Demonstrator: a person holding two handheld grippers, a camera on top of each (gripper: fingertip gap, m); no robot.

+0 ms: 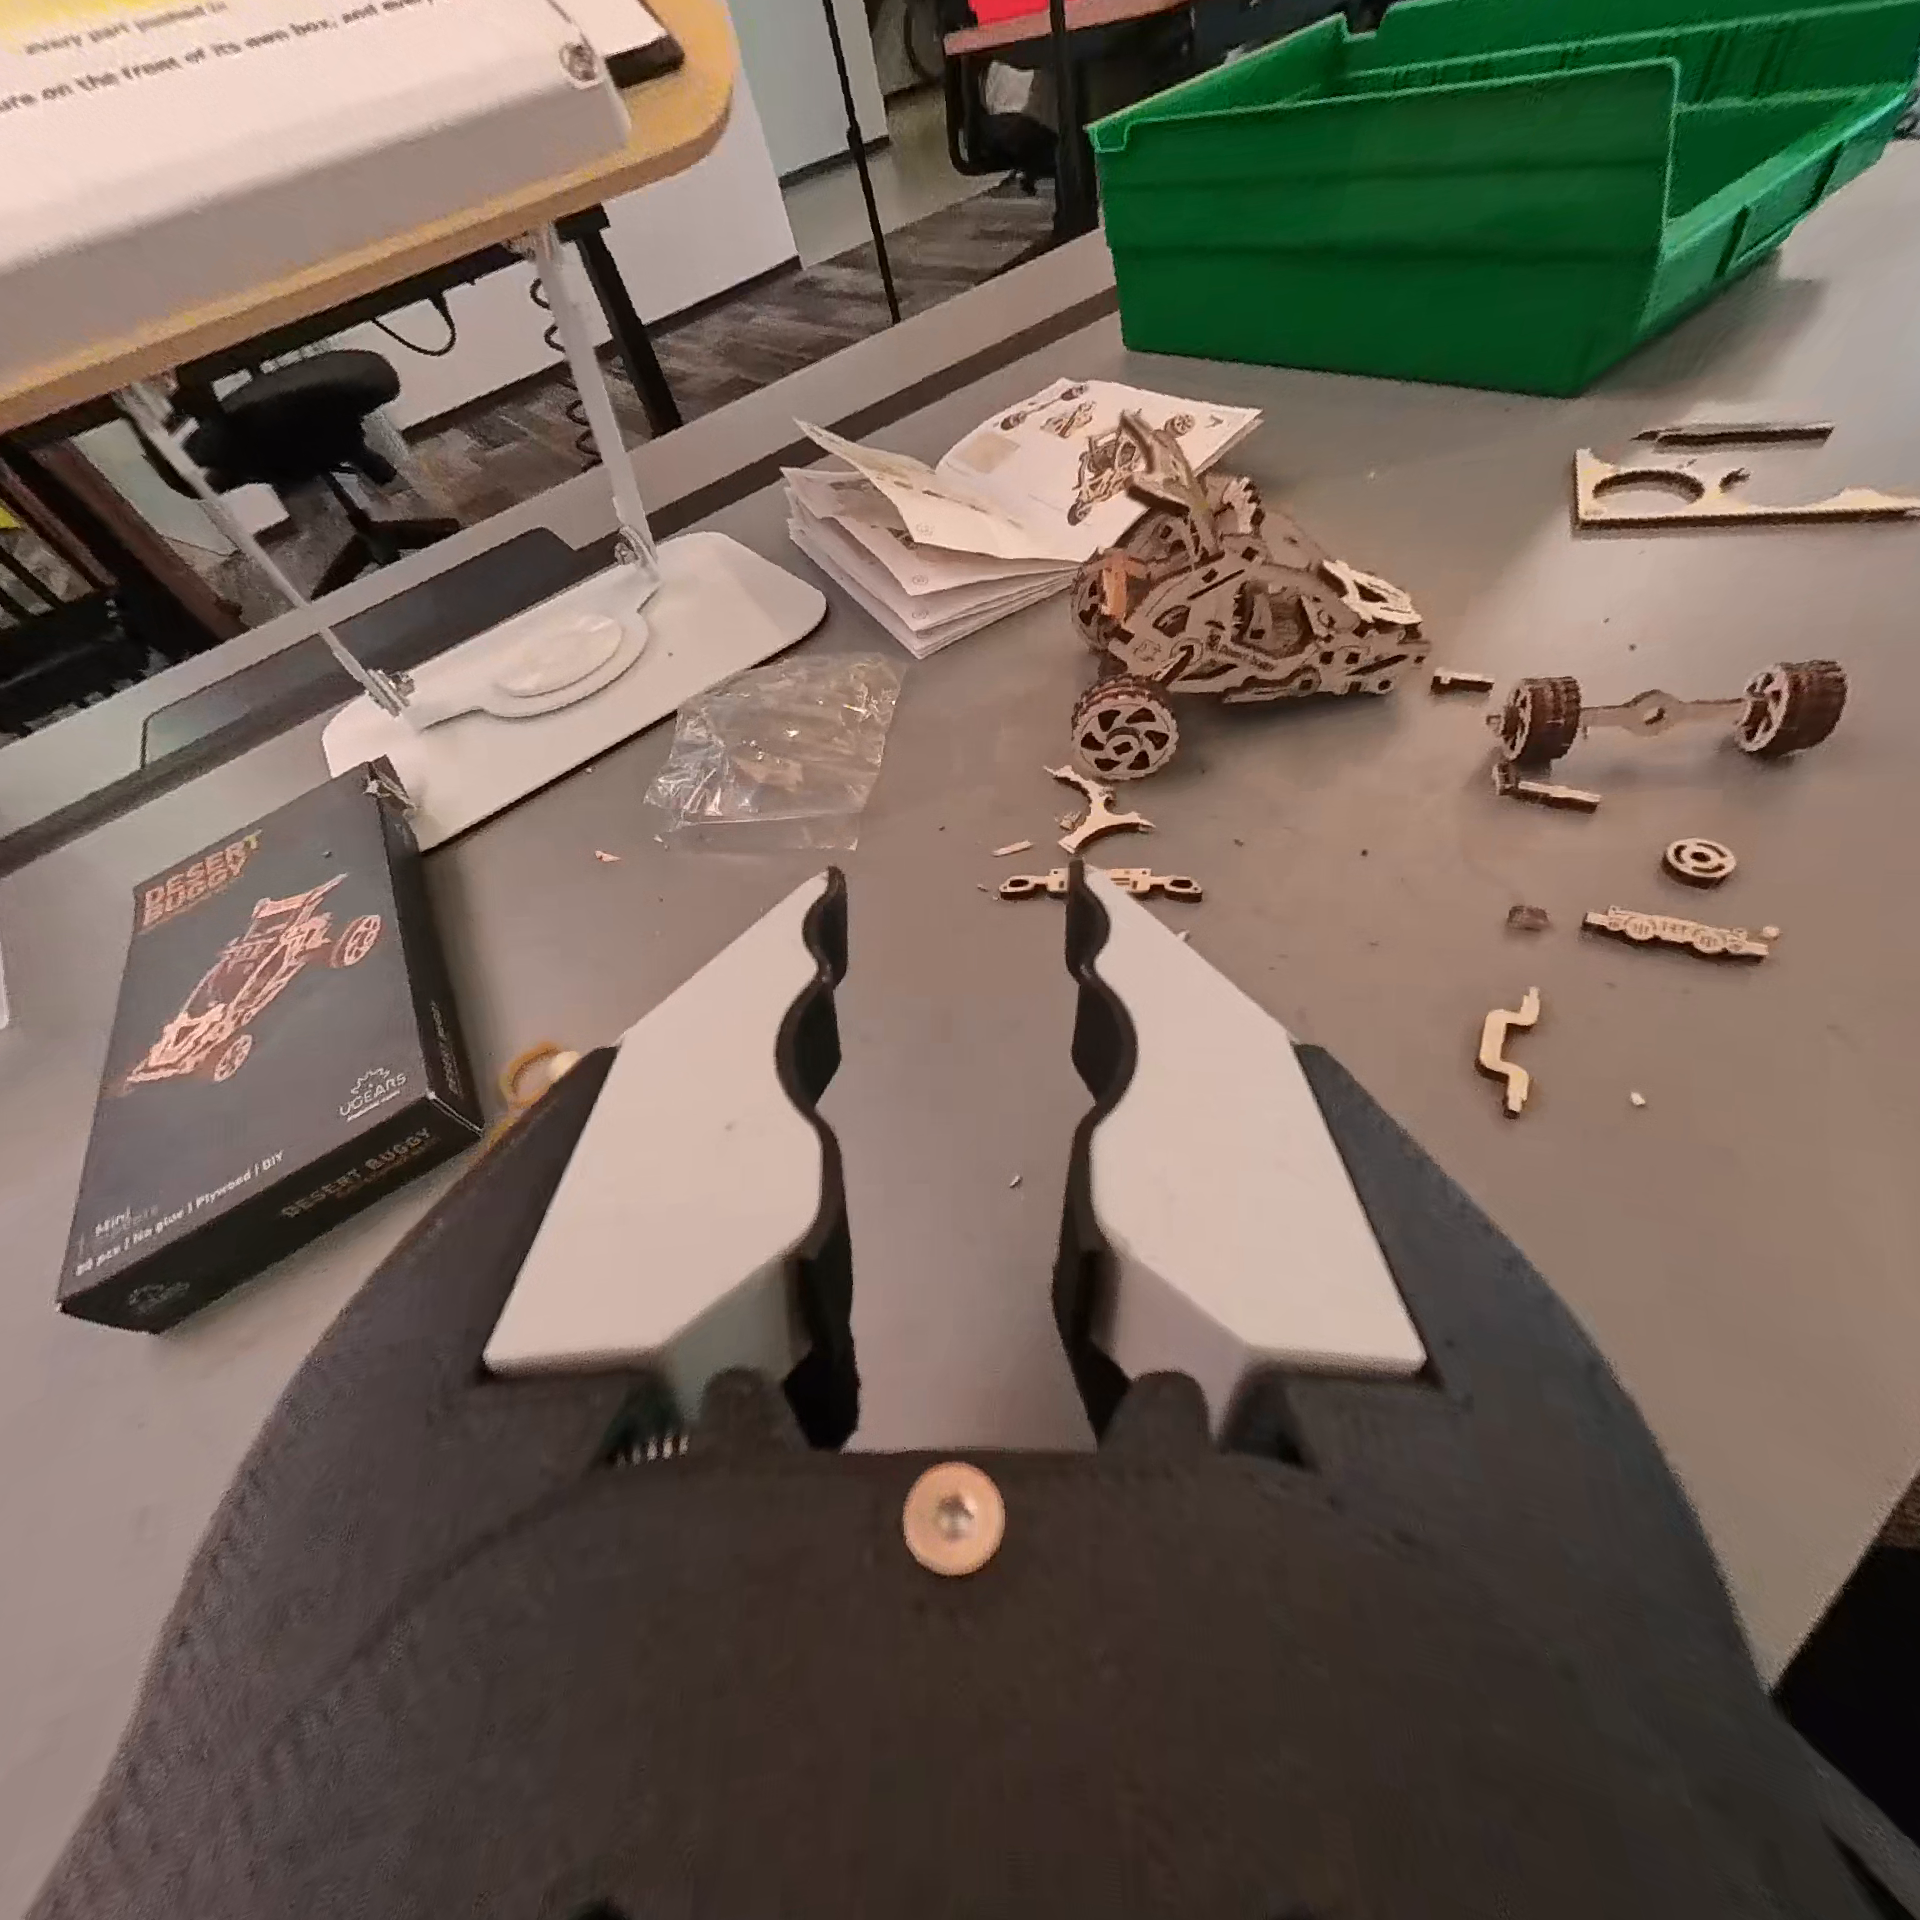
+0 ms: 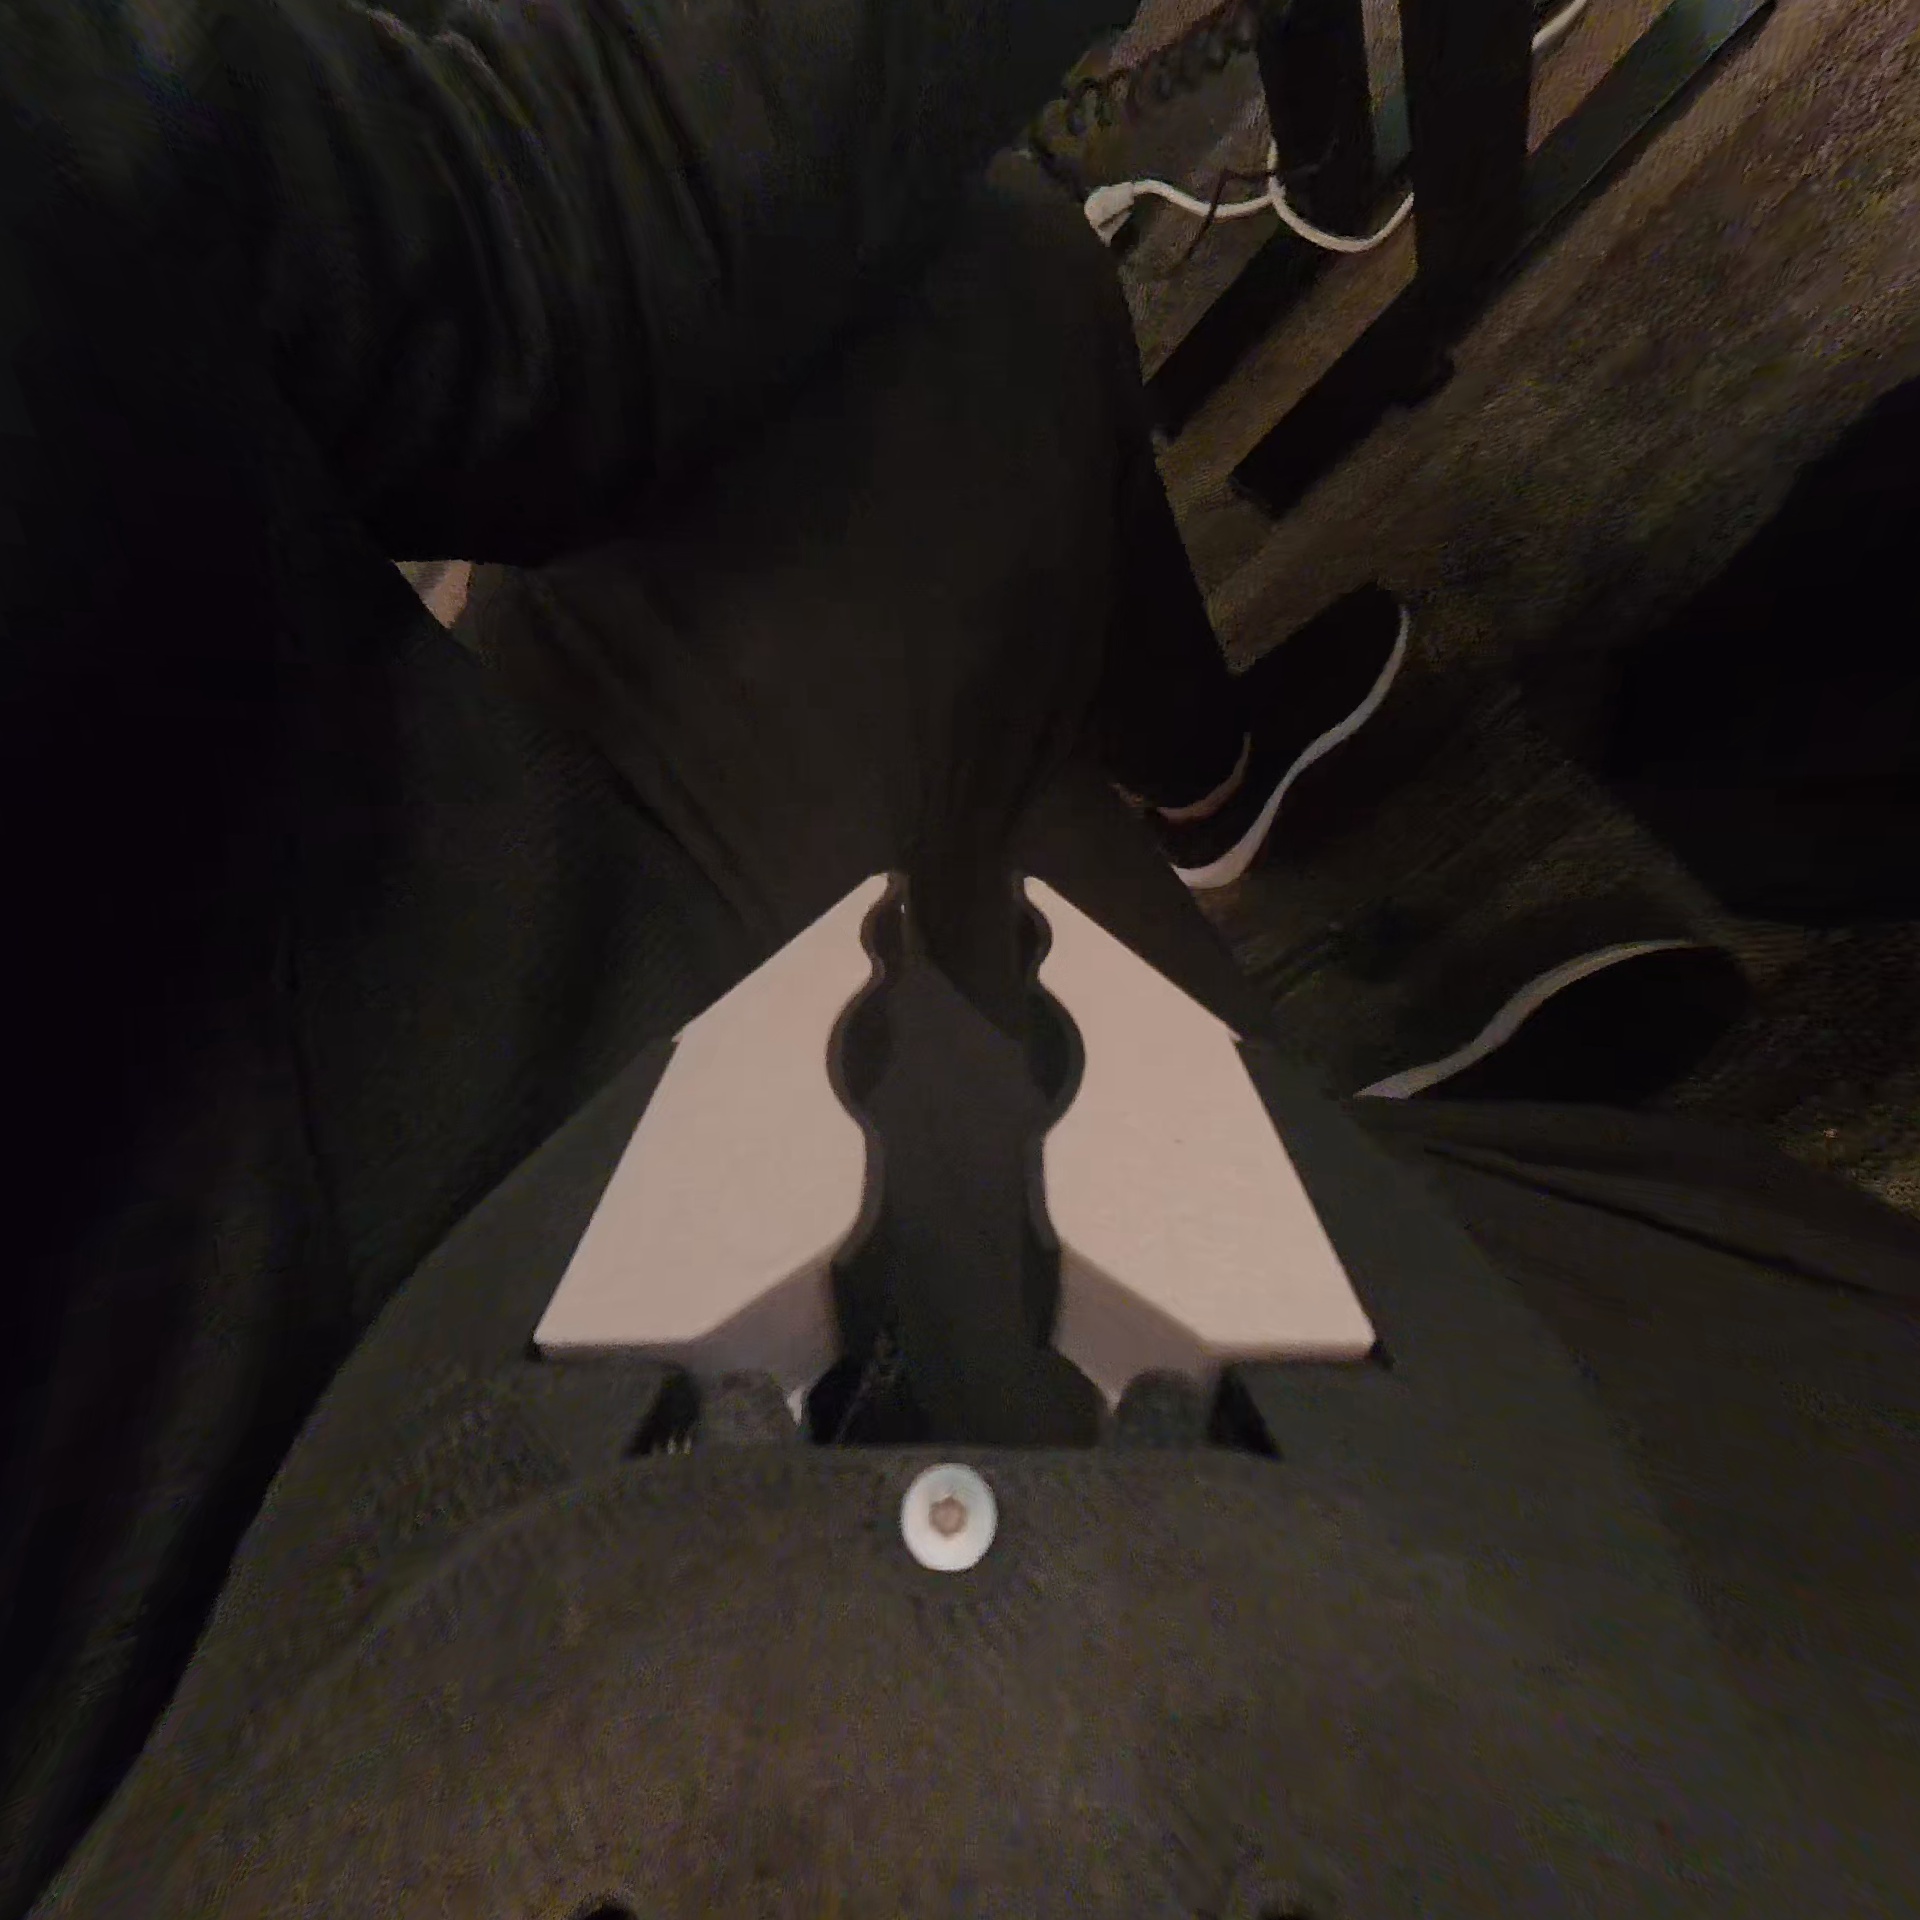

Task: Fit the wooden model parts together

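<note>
In the left wrist view a partly built wooden buggy (image 1: pixel 1247 613) stands on the grey table (image 1: pixel 1299 1195). To its right lies a wheel axle (image 1: pixel 1673 717) with two wheels. Loose wooden parts lie nearer: a flat slotted strip (image 1: pixel 1101 885) just past my fingertips, a curved piece (image 1: pixel 1103 821), a small disc (image 1: pixel 1699 862), a long bar (image 1: pixel 1673 930) and a bent bracket (image 1: pixel 1507 1049). My left gripper (image 1: pixel 954 883) is open and empty, low over the table. My right gripper (image 2: pixel 956 894) points down below the table at a person's dark trouser leg (image 2: pixel 831 520); its jaws stand narrowly apart with dark cloth showing between them.
An instruction booklet (image 1: pixel 987 520) lies behind the buggy. A clear plastic bag (image 1: pixel 779 748), the black kit box (image 1: pixel 281 1081) and a white lamp base (image 1: pixel 582 665) sit at the left. A green bin (image 1: pixel 1455 208) and a cut-out wooden sheet (image 1: pixel 1714 494) are at the back right. Tip to tip, the grippers are about 45 centimeters apart. From the left gripper's tips to the curved piece (image 1: pixel 1103 821) is close to 10 centimeters. From my left tips it is roughly 15 centimeters to the partly built wooden buggy (image 1: pixel 1247 613); from my right, 45 centimeters. My left gripper is the nearer one to the small disc (image 1: pixel 1699 862): about 15 centimeters, against 35 centimeters.
</note>
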